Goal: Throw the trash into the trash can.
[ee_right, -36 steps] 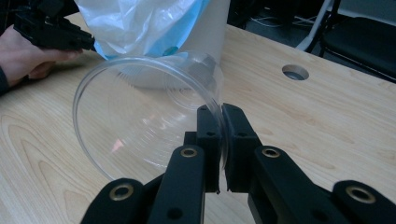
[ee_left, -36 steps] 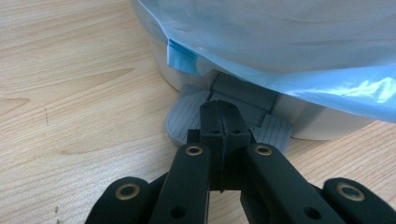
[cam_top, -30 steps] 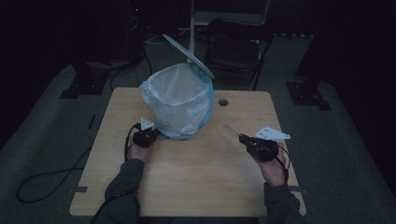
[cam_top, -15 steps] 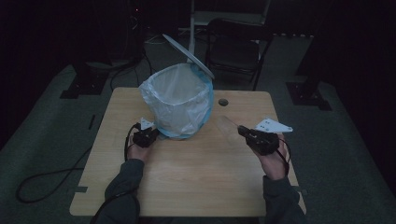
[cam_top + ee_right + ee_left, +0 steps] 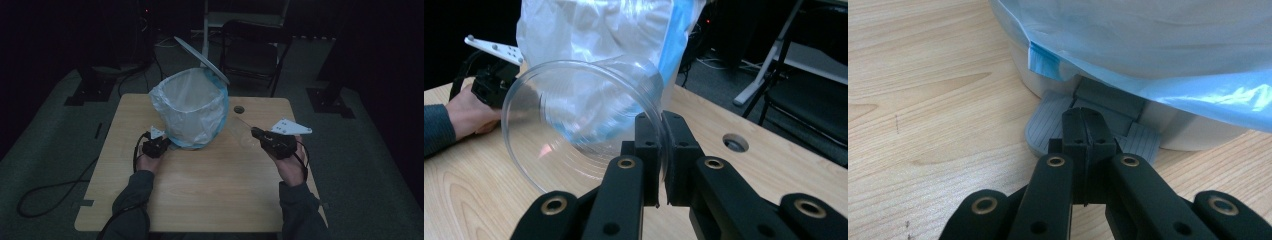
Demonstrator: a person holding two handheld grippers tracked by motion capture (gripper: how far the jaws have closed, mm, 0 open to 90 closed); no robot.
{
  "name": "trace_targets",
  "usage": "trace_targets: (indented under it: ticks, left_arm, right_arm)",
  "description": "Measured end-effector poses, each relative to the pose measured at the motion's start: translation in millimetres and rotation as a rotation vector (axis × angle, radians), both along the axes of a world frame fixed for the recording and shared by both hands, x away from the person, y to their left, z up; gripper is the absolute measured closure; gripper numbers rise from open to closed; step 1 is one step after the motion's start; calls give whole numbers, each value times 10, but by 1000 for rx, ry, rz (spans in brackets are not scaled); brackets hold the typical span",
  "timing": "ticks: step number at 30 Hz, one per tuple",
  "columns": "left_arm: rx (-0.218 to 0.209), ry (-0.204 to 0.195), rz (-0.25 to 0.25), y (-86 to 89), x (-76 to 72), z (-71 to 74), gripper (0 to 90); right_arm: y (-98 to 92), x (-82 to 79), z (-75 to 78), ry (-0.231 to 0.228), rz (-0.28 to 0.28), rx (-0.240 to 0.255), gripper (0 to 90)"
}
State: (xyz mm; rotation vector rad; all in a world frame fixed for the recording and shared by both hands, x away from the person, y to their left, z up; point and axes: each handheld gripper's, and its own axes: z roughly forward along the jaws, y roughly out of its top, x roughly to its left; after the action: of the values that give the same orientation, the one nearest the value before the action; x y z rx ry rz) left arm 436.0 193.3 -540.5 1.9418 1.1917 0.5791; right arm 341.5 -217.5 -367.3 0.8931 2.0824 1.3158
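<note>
A white pedal bin point(image 5: 190, 107) lined with a pale blue plastic bag point(image 5: 1148, 45) stands at the back of the wooden table point(image 5: 200, 200), its lid point(image 5: 202, 60) tilted up. My left gripper point(image 5: 1087, 122) is shut with its tips resting on the bin's grey ribbed pedal point(image 5: 1045, 132); from above, the left gripper point(image 5: 162, 145) sits at the bin's base. My right gripper point(image 5: 661, 130) is shut on the rim of a clear plastic cup point(image 5: 574, 125). The cup point(image 5: 240, 127) hangs tilted above the table, to the right of the bin, mouth towards the right gripper point(image 5: 255, 132).
A round cable hole point(image 5: 239, 109) lies in the table behind the cup. A black chair point(image 5: 255, 45) stands beyond the far edge. A cable point(image 5: 45, 192) trails over the floor at the left. Bare wood stretches between my two hands.
My right gripper has lifted the clear cup higher off the table. The left gripper stays on the pedal and the lid stays up.
</note>
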Motion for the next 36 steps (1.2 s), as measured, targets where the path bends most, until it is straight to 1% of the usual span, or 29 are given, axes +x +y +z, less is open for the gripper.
trace_targets:
  ticks: [9, 27, 36]
  left_arm:
    - [0, -1, 0, 0, 0, -1, 900]
    - [-2, 4, -1, 3, 0, 2, 900]
    - [0, 3, -1, 2, 0, 1, 900]
  right_arm:
    - [13, 41, 158, -37, 6, 25, 863]
    - [97, 145, 392, -72, 19, 49, 863]
    - [184, 202, 464, -82, 35, 66, 863]
